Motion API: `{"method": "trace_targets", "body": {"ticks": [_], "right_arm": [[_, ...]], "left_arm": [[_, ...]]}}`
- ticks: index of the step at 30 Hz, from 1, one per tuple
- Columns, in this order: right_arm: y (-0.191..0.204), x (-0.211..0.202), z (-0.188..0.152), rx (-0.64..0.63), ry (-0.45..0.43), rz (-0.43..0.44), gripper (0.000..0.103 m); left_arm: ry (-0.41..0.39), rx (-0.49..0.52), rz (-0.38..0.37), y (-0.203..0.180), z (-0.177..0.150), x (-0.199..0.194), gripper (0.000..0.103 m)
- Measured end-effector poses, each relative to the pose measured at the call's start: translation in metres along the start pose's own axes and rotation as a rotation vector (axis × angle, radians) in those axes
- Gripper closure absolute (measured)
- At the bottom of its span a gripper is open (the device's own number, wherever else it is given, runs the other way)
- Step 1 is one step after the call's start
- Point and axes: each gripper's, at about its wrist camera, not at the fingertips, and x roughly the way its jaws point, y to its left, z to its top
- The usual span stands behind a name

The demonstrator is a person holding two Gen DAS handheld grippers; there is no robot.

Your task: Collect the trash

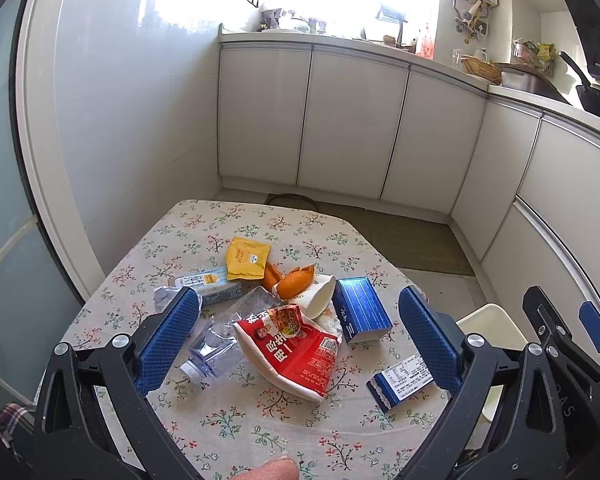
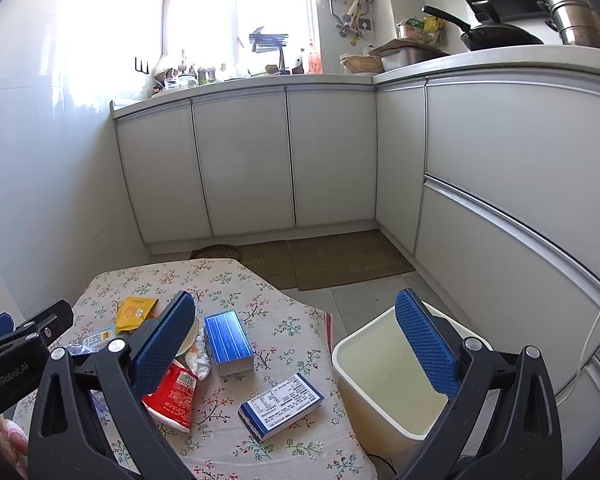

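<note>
Above the littered table [image 1: 228, 432], both hand-held grippers [image 1: 300, 340] [image 2: 296, 348] spread wide, empty

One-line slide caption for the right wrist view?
Open right claw hovers over floral table with blue boxes, beside empty white bin.

1. Tablecloth [image 1: 260, 432]: cream, sprigged with small red, green and blue flowers.
2. Snack bag [image 1: 296, 352]: bright red with white lettering.
3. Sachet [image 1: 247, 258]: yellow.
4. Peel [image 1: 296, 282]: orange.
5. Two boxes [image 1: 362, 312] [image 1: 400, 384]: deep blue, white sides and label.
6. Bin [image 2: 380, 380]: cream-white.
7. Gripper pads [image 1: 168, 340]: blue, dimpled, on black frames.
</note>
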Motion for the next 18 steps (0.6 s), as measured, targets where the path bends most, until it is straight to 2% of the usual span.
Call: {"method": "trace_targets", "body": {"ticks": [18], "right_arm": [[-0.0005, -0.0021, 0.0062, 0.017, 0.035, 0.011, 0.006]], "left_arm": [[-0.018, -0.021, -0.010, 0.0046, 0.0055, -0.0036, 0.007]]}}
